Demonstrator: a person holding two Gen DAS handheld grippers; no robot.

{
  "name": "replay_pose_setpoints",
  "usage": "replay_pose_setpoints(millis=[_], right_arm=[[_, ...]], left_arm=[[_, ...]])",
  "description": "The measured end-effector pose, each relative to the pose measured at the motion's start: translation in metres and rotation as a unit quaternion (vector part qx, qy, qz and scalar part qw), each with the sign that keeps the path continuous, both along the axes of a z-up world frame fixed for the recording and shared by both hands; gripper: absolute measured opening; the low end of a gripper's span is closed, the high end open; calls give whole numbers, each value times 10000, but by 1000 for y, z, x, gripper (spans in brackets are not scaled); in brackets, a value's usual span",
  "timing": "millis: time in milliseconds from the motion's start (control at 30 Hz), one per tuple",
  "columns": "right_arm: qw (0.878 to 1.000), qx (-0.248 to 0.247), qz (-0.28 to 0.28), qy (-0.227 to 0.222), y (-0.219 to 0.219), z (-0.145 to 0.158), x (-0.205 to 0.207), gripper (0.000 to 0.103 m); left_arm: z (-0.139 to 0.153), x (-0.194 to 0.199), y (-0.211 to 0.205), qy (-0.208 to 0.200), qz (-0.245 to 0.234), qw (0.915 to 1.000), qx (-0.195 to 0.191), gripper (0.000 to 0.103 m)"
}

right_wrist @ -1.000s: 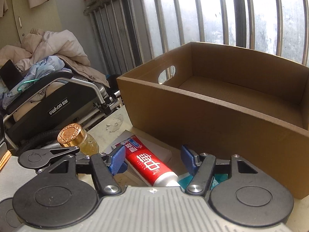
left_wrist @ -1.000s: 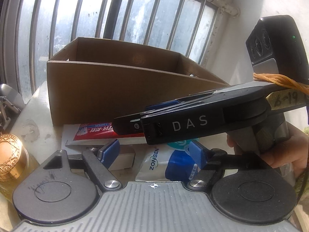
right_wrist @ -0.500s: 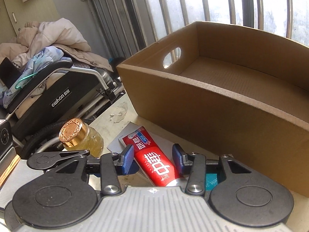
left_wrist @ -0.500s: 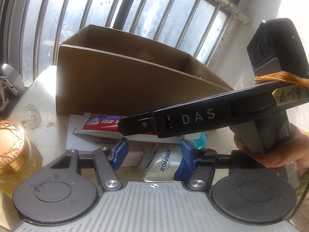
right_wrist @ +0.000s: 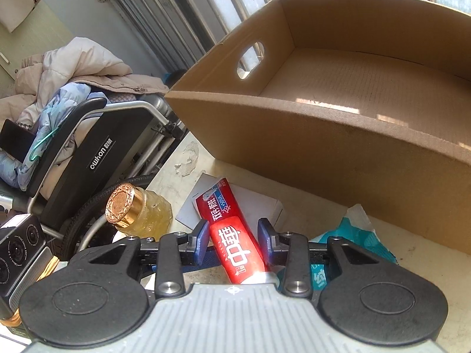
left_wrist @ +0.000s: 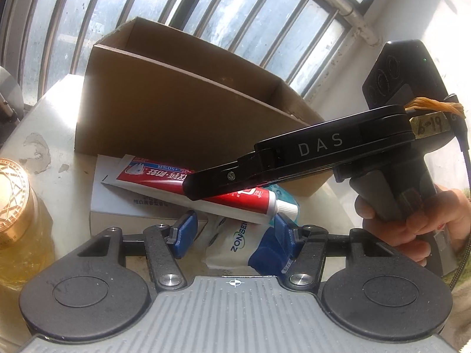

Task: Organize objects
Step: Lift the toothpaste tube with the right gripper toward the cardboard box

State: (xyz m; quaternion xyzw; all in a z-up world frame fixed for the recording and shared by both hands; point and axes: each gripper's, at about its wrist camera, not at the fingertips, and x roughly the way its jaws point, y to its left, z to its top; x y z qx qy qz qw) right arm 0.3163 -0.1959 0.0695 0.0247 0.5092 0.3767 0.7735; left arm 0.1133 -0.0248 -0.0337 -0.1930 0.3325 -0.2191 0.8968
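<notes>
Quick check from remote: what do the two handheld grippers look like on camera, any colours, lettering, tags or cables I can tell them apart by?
Both grippers have black finger arms on round pivots, blue pads and a ribbed grey body. The left gripper shows only that. The right gripper, seen side-on from the left wrist view, bears white "DAS" lettering, a tag handwritten "6-19" tied with orange string, a dark braided cable and a black camera block with a green light.

My right gripper (left_wrist: 206, 188) reads "DAS", its tag (left_wrist: 428, 128) "6-19". The white packet (left_wrist: 235, 244) says "ZONSEN". The wheelchair backrest (right_wrist: 100, 153) says "owhon".
</notes>
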Motion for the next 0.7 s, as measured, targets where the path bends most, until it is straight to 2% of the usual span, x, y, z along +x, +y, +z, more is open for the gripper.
replay_pose_setpoints(millis=[100,233,400,700], right_arm=[[9997,49,-77,239,-2,-1,2,39],[9994,64,-89,329,-3,-3,1,39],[9993,85,-54,368,-3,-5,3,40],[9980,253,-124,566,-5,-11,7,41]], left_arm=[[-2,1,2,81,-40,9999,-99,58],[-4,2,4,183,-56,9996,-205,59],[-2,6,5,230,82,9995,-201,75],[-1,5,1,265,123,9994,-184,78]])
